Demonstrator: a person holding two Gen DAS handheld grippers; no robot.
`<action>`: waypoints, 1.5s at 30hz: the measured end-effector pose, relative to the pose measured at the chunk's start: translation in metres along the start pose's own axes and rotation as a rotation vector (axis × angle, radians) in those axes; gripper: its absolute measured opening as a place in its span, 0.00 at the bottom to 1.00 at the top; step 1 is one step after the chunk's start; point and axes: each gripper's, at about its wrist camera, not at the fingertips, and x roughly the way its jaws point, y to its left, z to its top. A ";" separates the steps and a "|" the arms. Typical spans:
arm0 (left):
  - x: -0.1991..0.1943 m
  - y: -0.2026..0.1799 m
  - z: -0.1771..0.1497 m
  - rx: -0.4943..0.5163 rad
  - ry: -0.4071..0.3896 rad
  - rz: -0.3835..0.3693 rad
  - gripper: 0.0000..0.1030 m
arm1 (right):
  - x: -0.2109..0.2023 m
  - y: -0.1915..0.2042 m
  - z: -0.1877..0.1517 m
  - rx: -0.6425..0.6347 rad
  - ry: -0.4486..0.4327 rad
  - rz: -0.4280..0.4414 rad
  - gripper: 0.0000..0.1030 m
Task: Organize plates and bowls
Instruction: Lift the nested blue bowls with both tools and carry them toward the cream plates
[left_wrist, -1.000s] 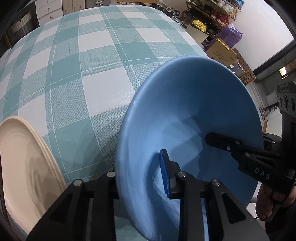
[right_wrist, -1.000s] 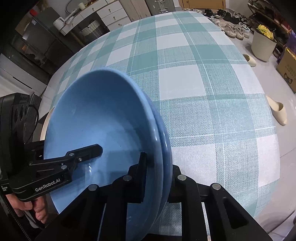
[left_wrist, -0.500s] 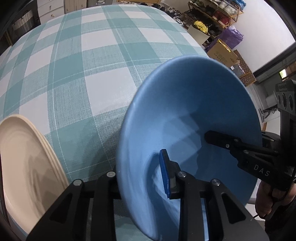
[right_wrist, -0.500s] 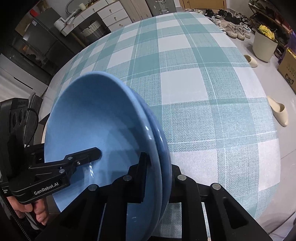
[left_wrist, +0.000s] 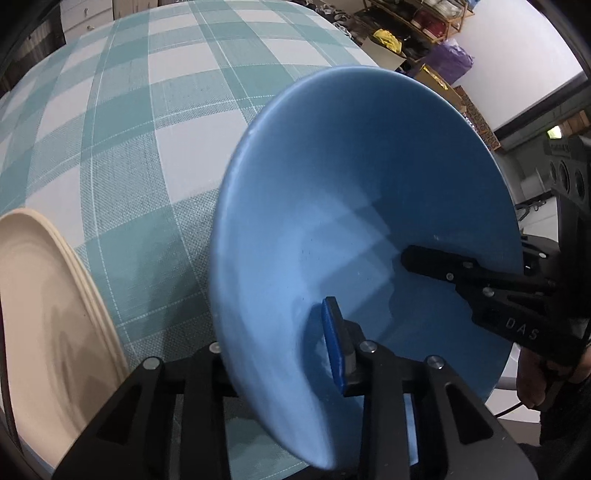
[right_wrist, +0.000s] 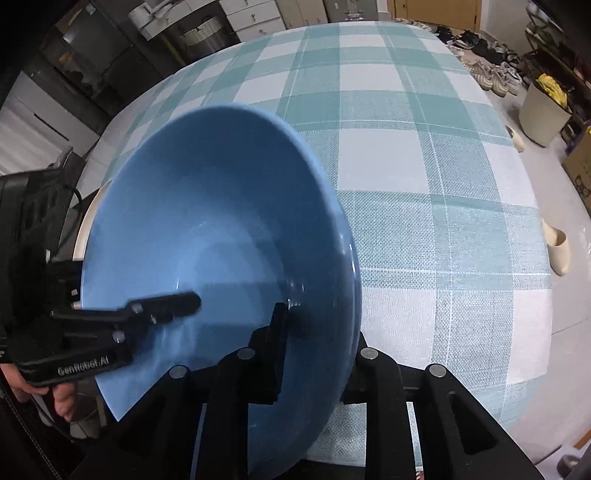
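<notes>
The blue bowl (left_wrist: 369, 206) straddled by both grippers' fingers, left gripper (left_wrist: 280, 350) and right gripper (right_wrist: 317, 332), whose jaws are opening. Release looks underway; next, lift clear without dragging the rim.

Blue bowl (left_wrist: 369, 206): lower rim cut off behind the left gripper (left_wrist: 280, 354) body; outer finger hidden by the bowl wall, so contact there unreadable. Cream plates (left_wrist: 40, 314): cut by the left and bottom picture edges; count in stack indeterminate. Right wrist view: the left gripper's lettering motion-blurred. Whether a second bowl sits beneath the blue one cannot be told.
</notes>
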 end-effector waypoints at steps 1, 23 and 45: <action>-0.001 0.001 0.000 -0.008 0.003 -0.002 0.29 | 0.000 -0.002 0.001 0.014 0.001 0.008 0.18; -0.012 0.016 -0.001 -0.100 0.032 -0.053 0.28 | -0.005 -0.004 0.026 0.031 0.023 0.070 0.15; -0.027 0.031 0.009 -0.137 -0.018 0.005 0.26 | -0.006 0.019 0.033 -0.150 -0.061 -0.087 0.13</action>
